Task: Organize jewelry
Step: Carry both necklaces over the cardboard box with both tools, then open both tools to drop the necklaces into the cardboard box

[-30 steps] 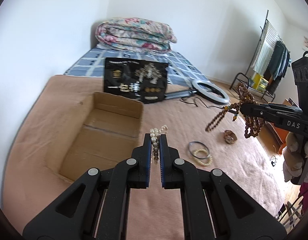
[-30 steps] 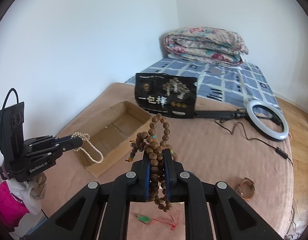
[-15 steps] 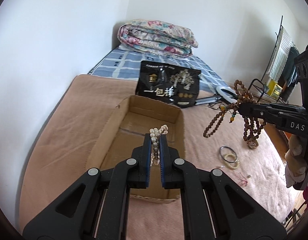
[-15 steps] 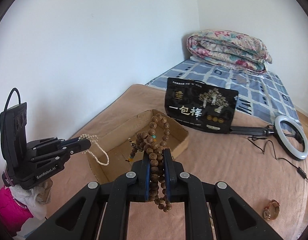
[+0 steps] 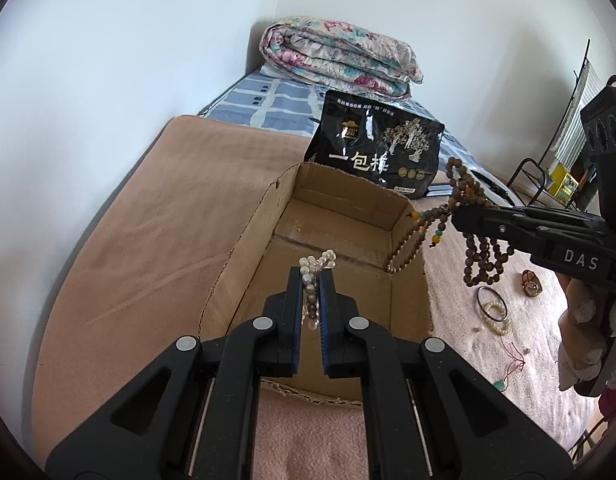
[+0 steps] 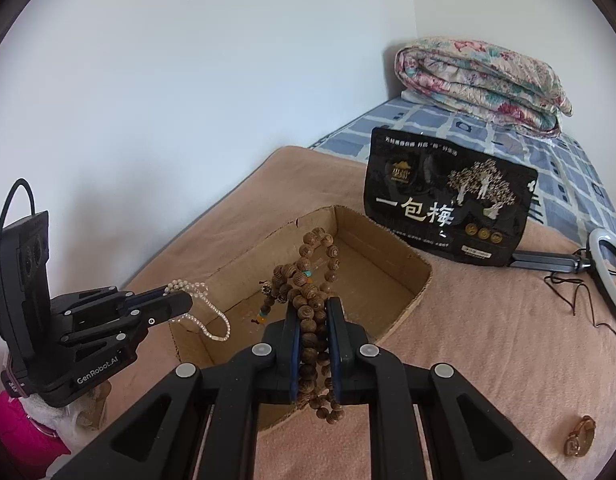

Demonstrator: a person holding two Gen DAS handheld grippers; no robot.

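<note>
An open cardboard box [image 5: 268, 216] [image 6: 404, 256] lies on the tan blanket. My left gripper [image 5: 311, 280] is shut on a pearl necklace [image 5: 314, 266] and holds it above the box's near end; in the right wrist view the left gripper [image 6: 180, 300] shows with the pearl necklace [image 6: 212, 320] hanging over the box's edge. My right gripper [image 6: 313, 308] is shut on a wooden bead necklace [image 6: 308, 300], held above the box; in the left view the right gripper [image 5: 460, 216] carries the wooden bead necklace [image 5: 412, 236] at the box's right wall.
A black snack bag [image 5: 376, 148] stands behind the box, a folded floral quilt [image 5: 340, 56] behind that. Bangles [image 5: 493, 308], a brown watch [image 5: 531, 283] [image 6: 579, 436] and a red-string pendant [image 5: 510, 368] lie on the blanket to the right. A ring light [image 6: 608, 276] lies far right.
Both grippers have moved left toward the box with their necklaces. The left gripper went from beside the box to above its inside; the right gripper's beads now hang at the box's right wall.
</note>
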